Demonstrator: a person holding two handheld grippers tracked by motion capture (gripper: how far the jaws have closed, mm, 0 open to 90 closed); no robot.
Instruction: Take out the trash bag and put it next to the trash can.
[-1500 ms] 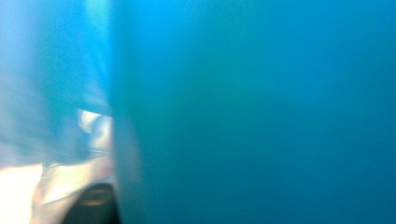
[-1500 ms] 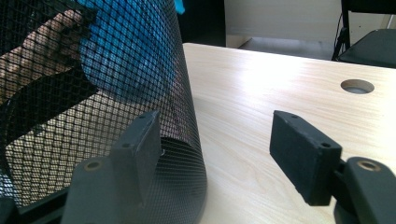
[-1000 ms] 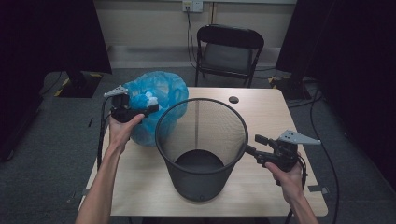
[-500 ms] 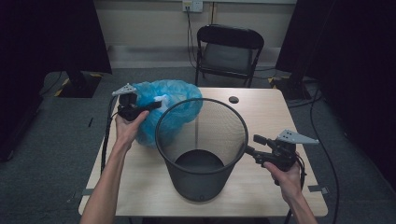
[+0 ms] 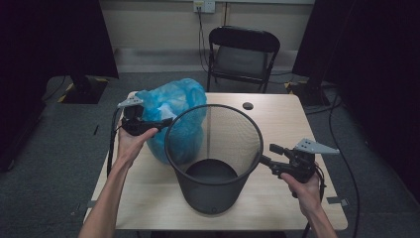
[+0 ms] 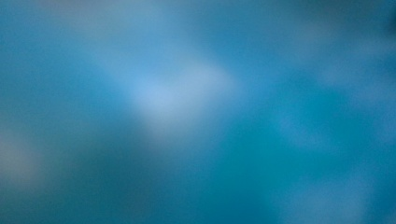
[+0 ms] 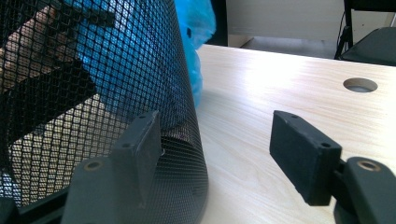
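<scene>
Blue bag [image 5: 173, 119] and mesh bin [image 5: 213, 153] share the wooden table [image 5: 277, 119], both grippers' fingers open.

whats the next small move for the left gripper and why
Probably close the left gripper on the blue bag again: its jaws have just been opening and sit against the plastic, while the bag still lies outside the bin, bunched against its rim.
</scene>
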